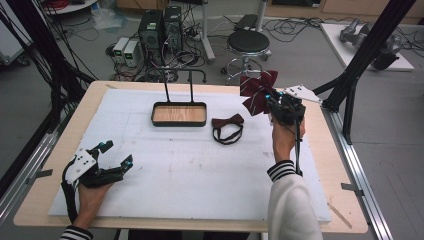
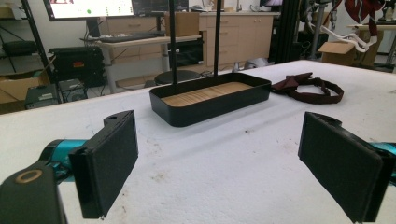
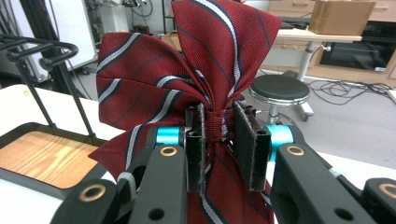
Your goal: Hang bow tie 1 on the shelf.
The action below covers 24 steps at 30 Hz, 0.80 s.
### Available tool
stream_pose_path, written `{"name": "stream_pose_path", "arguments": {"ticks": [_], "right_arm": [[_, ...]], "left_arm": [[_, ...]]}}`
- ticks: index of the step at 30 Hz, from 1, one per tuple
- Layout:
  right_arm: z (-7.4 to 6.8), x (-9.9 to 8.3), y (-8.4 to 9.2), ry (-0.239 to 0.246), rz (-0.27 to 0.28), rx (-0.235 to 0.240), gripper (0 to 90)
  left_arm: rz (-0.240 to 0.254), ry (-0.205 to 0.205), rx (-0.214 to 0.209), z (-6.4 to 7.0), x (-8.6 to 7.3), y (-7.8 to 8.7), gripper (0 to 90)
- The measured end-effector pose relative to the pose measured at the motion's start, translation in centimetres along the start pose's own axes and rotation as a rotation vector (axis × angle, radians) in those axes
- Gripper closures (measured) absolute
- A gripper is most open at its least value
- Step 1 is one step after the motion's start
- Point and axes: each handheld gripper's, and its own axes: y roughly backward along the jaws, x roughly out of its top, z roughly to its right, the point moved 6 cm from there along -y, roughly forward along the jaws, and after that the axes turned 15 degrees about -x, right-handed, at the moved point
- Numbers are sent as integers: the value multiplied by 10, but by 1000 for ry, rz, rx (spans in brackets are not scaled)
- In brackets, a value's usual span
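Note:
My right gripper (image 1: 271, 101) (image 3: 218, 140) is shut on the knot of a red striped bow tie (image 1: 257, 91) (image 3: 187, 70), held up in the air over the table's far right part. A dark maroon bow tie (image 1: 227, 126) (image 2: 306, 87) with its strap lies on the white mat, right of the tray. The black tray with a wooden floor (image 1: 179, 120) (image 2: 205, 112) (image 3: 18, 172) and two upright rods stands at the middle back. My left gripper (image 1: 116, 152) (image 2: 224, 163) rests at the near left of the table, open, nothing between its jaws.
The white mat (image 1: 175, 170) covers most of the wooden table (image 1: 330, 175). Black frame posts (image 1: 360, 55) rise at the right and left sides. A round stool (image 1: 248, 42) and computer cases (image 1: 160, 27) stand on the floor beyond the table.

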Motion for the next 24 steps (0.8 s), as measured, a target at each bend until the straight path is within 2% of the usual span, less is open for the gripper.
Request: {"name": "stream_pose_path", "arguments": {"ticks": [10,24], "right_arm": [[-19,15,2,10,41,43,750],[-50,31,1,24,66,105,750]], "left_arm": [[0,0,-1,0,0,0,124],[0,1,-2,0,0,0,124]]}}
